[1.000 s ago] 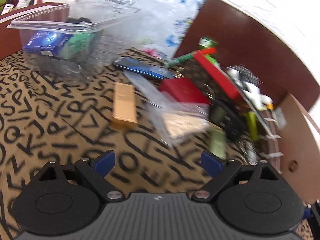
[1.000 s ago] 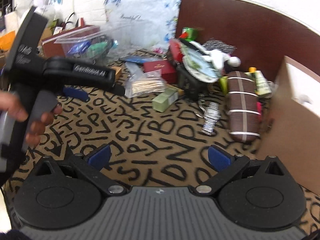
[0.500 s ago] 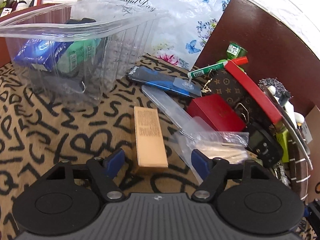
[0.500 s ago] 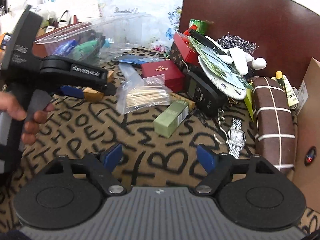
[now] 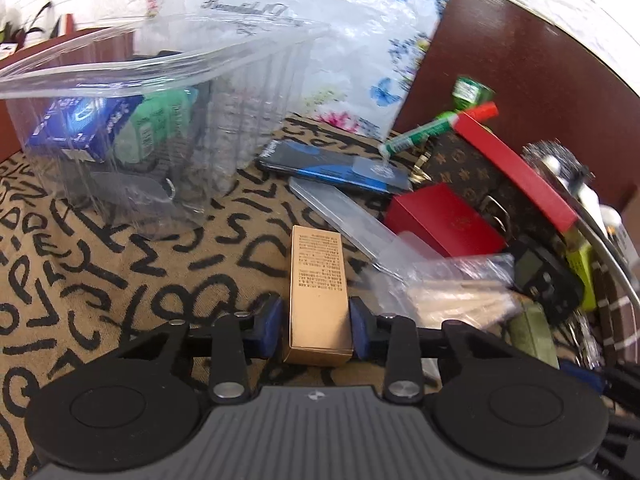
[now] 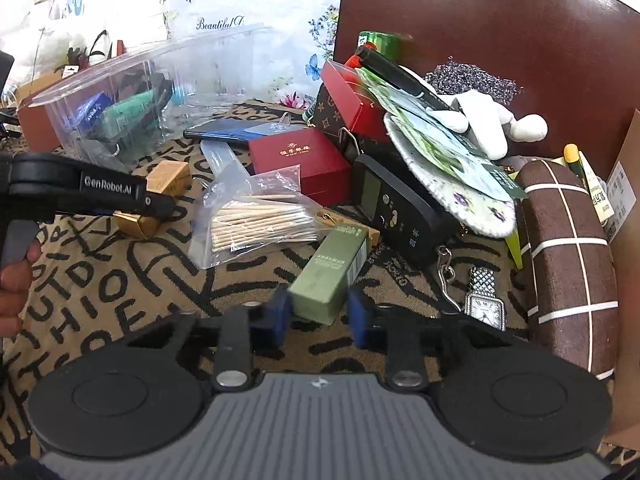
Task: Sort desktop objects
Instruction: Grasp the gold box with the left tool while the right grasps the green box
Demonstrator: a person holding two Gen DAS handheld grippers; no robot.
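Observation:
My left gripper (image 5: 316, 330) is shut on a tan gold box (image 5: 318, 284) that lies on the letter-print cloth; both blue pads touch its sides. The same box (image 6: 160, 184) shows in the right wrist view under the left gripper (image 6: 120, 200). My right gripper (image 6: 318, 316) has closed around the near end of a green box (image 6: 332, 270); its pads sit at the box's sides. A clear plastic bin (image 5: 160, 132) with a blue box and a green packet stands at the back left.
A bag of wooden sticks (image 6: 256, 220), a red box (image 6: 300, 160), a dark phone (image 5: 332, 166), a black device (image 6: 396, 212), a watch (image 6: 484, 300), a brown checked case (image 6: 568, 256) and a fan (image 6: 448, 168) crowd the right. A cardboard box (image 6: 624, 280) stands far right.
Both grippers moved forward and down and closed: the left onto the tan gold box, the right onto the green box. Both were open half a second ago.

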